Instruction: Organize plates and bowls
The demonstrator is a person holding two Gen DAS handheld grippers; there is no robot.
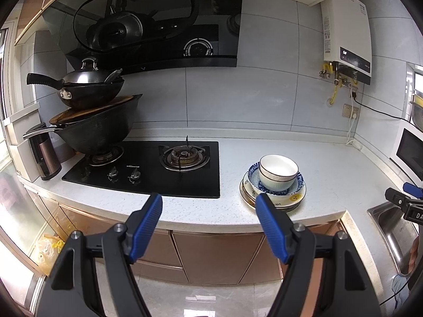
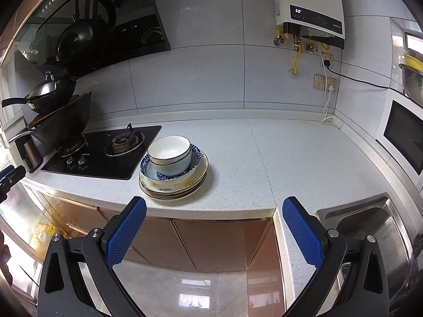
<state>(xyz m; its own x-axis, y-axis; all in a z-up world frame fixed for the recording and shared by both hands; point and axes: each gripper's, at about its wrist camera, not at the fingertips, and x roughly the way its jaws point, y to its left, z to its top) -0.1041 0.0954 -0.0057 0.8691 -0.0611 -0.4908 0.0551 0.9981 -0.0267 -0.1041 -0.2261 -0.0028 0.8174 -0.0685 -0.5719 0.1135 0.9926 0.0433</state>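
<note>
Your left claw (image 1: 208, 202) is spread wide with nothing in it, short of the counter (image 1: 330, 163) edge. Your right claw (image 2: 214, 206) is likewise spread and bare. Beyond them the stack of plates (image 2: 173, 185) sits on the counter just beside the gas hob (image 2: 105, 153), toward the sink (image 2: 370, 227), with a blue-patterned bowl (image 2: 195, 157) and a white bowl (image 2: 169, 153) nested on top.

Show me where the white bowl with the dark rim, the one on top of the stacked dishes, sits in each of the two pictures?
Left wrist view: the white bowl with the dark rim is right of centre, topping the stack, just beyond the right blue finger.
Right wrist view: the same bowl is left of centre, above the left blue finger.
Shared landmark: the black glass gas hob, directly left of the stack in both.
</note>
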